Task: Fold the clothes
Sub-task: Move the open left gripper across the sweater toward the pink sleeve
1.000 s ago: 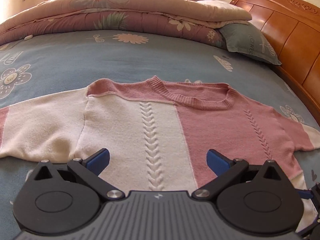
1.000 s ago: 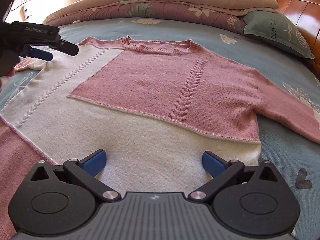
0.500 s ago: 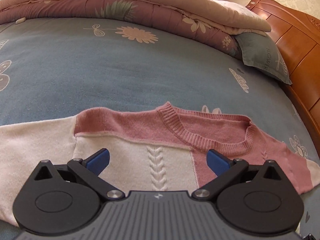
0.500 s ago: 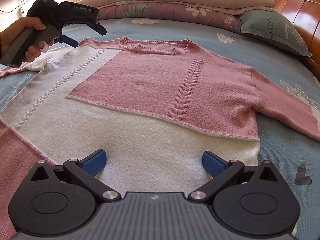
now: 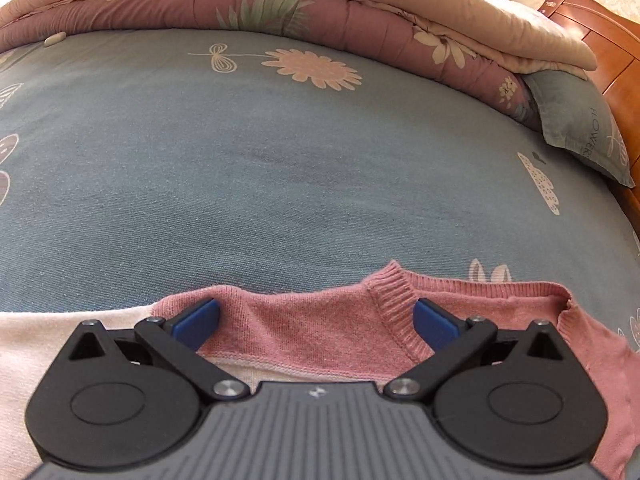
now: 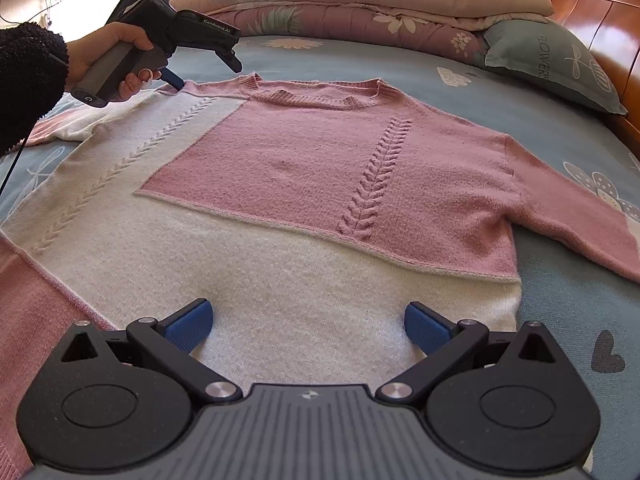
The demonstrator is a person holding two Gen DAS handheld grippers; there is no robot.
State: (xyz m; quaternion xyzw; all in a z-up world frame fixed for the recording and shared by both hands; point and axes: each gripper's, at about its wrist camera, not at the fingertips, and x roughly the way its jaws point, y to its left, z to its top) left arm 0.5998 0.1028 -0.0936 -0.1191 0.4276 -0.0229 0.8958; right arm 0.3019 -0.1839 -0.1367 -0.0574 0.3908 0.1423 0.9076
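A pink and cream knit sweater (image 6: 312, 184) lies flat, front up, on the blue bedspread (image 6: 360, 60). My left gripper (image 5: 316, 318) is open over the sweater's left shoulder (image 5: 304, 324), its blue pads (image 5: 198, 318) straddling the pink fabric beside the ribbed collar (image 5: 392, 304). In the right wrist view the left gripper (image 6: 206, 68), held by a hand (image 6: 116, 52), hovers at that shoulder. My right gripper (image 6: 308, 326) is open above the cream hem (image 6: 304, 292), with nothing between its fingers.
A folded floral quilt (image 5: 304, 12) lies along the far side of the bed. A grey-green pillow (image 6: 548, 64) leans by the wooden headboard (image 6: 600, 12) on the right. The sweater's right sleeve (image 6: 572, 208) stretches toward the bed's right edge.
My left gripper has moved forward up the sweater, from the chest area to the left shoulder beside the collar. The right gripper has stayed over the hem.
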